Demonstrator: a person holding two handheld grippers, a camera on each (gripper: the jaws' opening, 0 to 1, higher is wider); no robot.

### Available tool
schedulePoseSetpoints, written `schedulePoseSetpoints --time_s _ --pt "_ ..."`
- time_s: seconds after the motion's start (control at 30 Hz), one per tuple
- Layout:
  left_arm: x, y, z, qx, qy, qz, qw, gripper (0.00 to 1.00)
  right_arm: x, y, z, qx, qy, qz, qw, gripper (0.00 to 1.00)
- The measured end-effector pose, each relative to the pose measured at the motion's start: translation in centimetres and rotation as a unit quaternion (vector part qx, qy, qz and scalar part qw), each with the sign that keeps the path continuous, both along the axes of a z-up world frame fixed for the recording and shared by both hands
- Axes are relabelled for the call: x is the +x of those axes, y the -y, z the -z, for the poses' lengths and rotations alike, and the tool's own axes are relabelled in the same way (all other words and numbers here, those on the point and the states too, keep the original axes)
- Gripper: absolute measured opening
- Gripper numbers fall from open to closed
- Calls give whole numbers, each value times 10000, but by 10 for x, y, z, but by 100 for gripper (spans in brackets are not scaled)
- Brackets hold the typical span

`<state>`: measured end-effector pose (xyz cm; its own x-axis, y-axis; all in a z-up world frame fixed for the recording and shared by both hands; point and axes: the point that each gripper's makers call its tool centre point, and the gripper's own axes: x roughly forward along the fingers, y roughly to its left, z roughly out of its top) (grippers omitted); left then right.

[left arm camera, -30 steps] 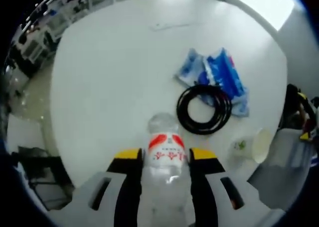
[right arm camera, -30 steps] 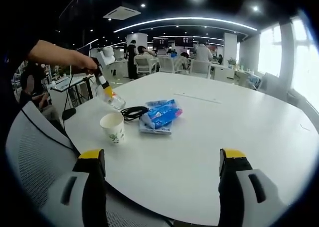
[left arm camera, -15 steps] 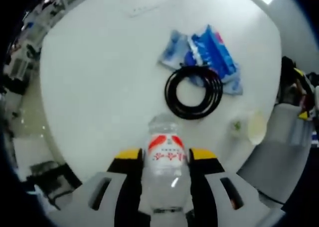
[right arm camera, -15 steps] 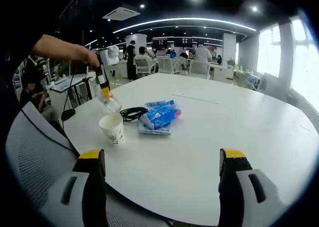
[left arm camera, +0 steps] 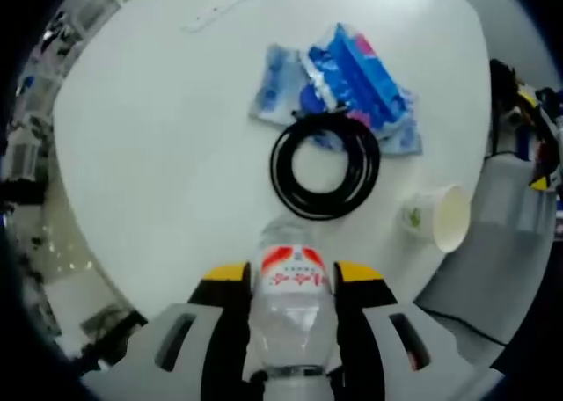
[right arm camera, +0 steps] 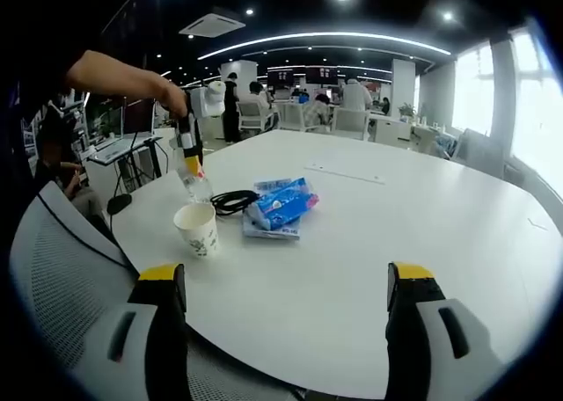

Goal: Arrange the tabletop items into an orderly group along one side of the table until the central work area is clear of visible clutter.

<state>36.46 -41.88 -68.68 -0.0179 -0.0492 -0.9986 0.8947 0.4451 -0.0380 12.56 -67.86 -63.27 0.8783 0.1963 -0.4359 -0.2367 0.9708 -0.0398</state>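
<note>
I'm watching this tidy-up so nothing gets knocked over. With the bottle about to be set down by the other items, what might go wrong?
The left gripper holds the clear bottle just above the table edge; set too close, it may tip off. The coiled black cable lies right ahead; landing on it could topple the bottle. The paper cup beside it could be bumped.

Left claw w/ bottle swung from tilted to near vertical, lowered toward table edge by cup

Bottle base cut off by frame bottom; label print blurred. Cup logo too small to read.
</note>
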Motion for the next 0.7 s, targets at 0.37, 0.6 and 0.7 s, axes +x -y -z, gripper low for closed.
schedulePoseSetpoints --time_s 0.37,0.6,0.7 --pt "-1 19 8 -47 16 491 9988 36 1 2 -1 3 22 48 10000 95" --pt "5 32 -2 -419 257 711 9963 39 1 2 -1 -11 24 55 10000 95" --pt "3 37 -10 -674 224 612 9956 42 1 2 -1 -15 23 50 10000 95"
